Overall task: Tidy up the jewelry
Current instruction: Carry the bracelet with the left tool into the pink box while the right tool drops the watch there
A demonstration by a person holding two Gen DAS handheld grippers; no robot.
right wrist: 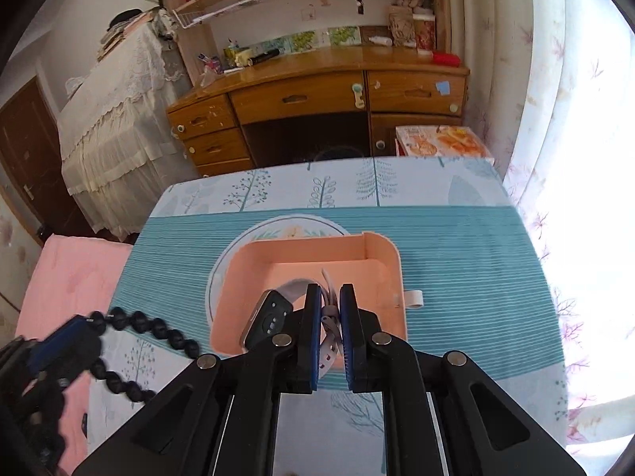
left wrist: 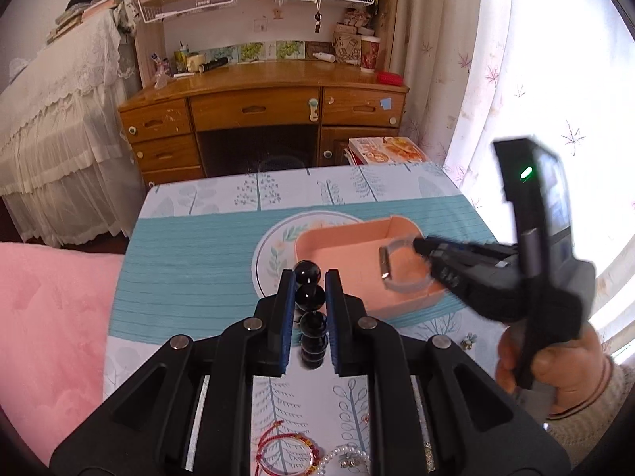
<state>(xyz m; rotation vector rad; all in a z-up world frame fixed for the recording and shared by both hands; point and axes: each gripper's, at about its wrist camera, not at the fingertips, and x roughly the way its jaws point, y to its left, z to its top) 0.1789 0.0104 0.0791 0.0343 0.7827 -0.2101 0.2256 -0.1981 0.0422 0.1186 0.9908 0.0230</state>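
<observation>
Your left gripper (left wrist: 310,289) clamped on a black bead strand (left wrist: 310,317), your right gripper (right wrist: 330,309) pinching a smartwatch (right wrist: 266,319) by its grey strap, held over the peach tray (right wrist: 383,256), on the leaf-print tablecloth (right wrist: 456,246).

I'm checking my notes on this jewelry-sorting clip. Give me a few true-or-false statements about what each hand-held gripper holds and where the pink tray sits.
1. The left hand-held gripper grips a black bead string. True.
2. The right hand-held gripper holds a pearl bracelet. False: it pinches a smartwatch by its strap.
3. The smartwatch hangs over the pink tray. True.
4. The pink tray stands on the wooden desk. False: it stands on the patterned tablecloth.
</observation>
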